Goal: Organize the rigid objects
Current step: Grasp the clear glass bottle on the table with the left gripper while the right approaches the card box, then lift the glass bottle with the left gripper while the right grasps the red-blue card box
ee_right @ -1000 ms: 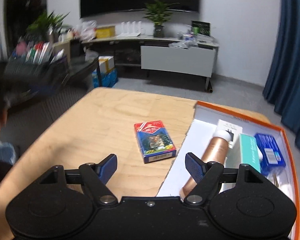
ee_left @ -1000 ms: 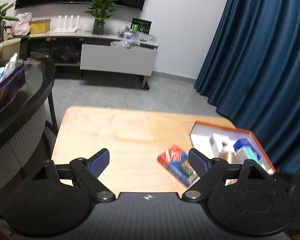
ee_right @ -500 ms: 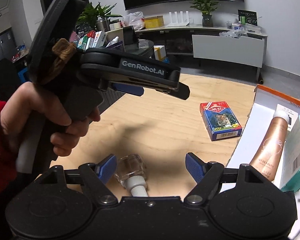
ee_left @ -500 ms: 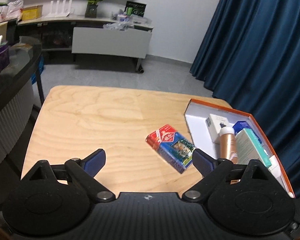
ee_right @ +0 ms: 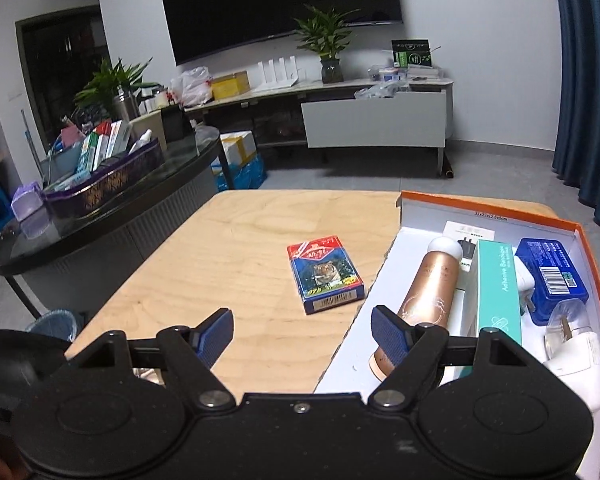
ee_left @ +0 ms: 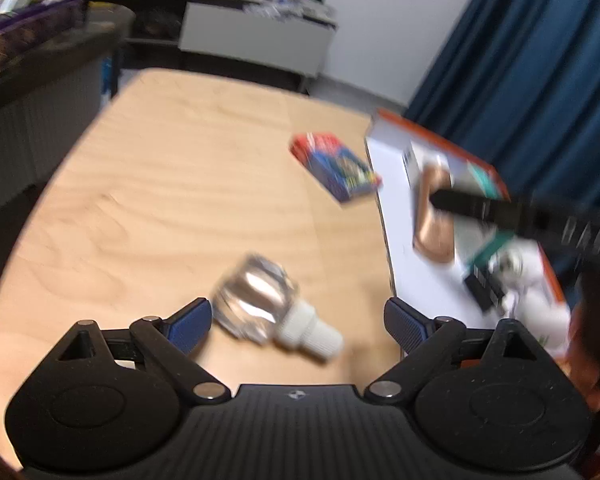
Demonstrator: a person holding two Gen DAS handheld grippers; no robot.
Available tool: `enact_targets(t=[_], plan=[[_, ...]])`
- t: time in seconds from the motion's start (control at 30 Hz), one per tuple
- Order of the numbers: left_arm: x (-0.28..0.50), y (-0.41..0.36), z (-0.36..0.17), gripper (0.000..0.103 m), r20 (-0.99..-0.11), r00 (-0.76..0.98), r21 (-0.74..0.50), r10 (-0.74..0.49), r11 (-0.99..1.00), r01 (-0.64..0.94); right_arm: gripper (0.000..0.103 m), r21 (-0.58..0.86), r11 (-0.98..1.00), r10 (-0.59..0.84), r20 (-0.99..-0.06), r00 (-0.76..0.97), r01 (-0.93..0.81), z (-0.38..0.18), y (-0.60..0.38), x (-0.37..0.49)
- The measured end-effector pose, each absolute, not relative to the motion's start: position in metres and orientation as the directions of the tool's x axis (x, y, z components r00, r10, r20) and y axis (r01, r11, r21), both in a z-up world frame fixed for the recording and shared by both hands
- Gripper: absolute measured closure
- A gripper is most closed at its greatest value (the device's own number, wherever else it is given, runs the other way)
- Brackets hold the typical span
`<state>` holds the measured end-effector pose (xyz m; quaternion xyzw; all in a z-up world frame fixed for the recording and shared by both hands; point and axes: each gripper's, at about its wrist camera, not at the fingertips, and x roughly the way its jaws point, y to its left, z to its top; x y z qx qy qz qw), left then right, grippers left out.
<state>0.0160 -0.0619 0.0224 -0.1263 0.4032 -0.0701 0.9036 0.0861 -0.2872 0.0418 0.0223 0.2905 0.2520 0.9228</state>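
Glass bottle (ee_left: 260,300) between spread (left) fingers (ee_left: 190,320)

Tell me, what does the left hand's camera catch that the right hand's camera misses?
Only the left wrist view shows the clear glass bottle lying on its side between the open left gripper fingers. Only the right wrist view shows the blue box clearly. Both share the card pack on the wooden table, the bronze bottle and the orange-edged tray.
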Motion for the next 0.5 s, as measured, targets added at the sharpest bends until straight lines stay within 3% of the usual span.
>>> enact_targets(t=[0.17,0.33,0.5], plan=[[0.024,-0.051,0.010,0.005,-0.719,0.692,-0.077,-0.064,0.997,0.012,0.013,0.191,0.879,0.469,-0.509,0.721,-0.436,0.048,-0.295,0.083],[0.037,-0.014,0.014,0.009,-0.716,0.698,-0.069,0.004,0.995,-0.076,0.013,0.198,0.880,0.470,-0.495,0.731,-0.432,0.051,-0.295,0.084],[0.041,-0.032,0.013,0.009,-0.698,0.715,-0.057,-0.036,0.998,-0.006,0.013,0.211,0.869,0.490,-0.500,0.714,-0.448,0.050,-0.283,0.088]])
